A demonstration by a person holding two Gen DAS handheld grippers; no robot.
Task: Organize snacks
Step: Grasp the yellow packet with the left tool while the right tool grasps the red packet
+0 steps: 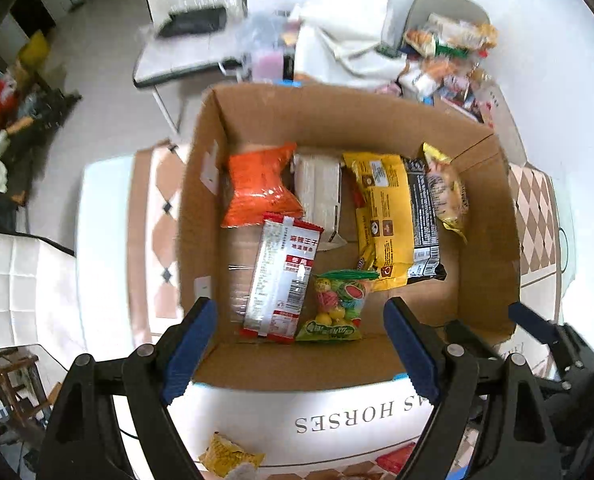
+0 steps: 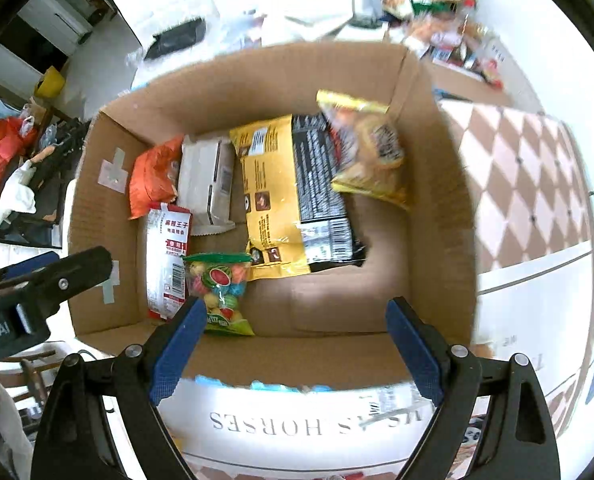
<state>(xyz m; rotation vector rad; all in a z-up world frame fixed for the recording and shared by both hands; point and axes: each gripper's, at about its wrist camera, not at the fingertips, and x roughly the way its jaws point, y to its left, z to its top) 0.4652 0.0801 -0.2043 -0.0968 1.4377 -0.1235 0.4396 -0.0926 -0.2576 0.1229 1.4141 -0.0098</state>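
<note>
Both tools released, nothing between jaws. Left tool [image 1: 301, 344] and right tool [image 2: 297, 344] point down over open cardboard box [image 1: 489, 216] on desk [image 1: 109, 216]. Snacks lie on box floor: red-white packet [image 1: 281, 276] touching candy bag [image 1: 339, 304]; orange bag [image 1: 259, 186], white carton [image 1: 321, 188], yellow pack [image 1: 385, 208] behind. More snacks piled [image 1: 445, 52] beyond box.

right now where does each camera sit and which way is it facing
Left wrist: on the left gripper, above the cardboard box, looking down into it; its own open blue fingers show, with the right gripper at the right edge.
Right wrist: on the right gripper, also looking down into the box; open fingers, left gripper at left.
Shared: the box, fruit candy bag, yellow packet.
</note>
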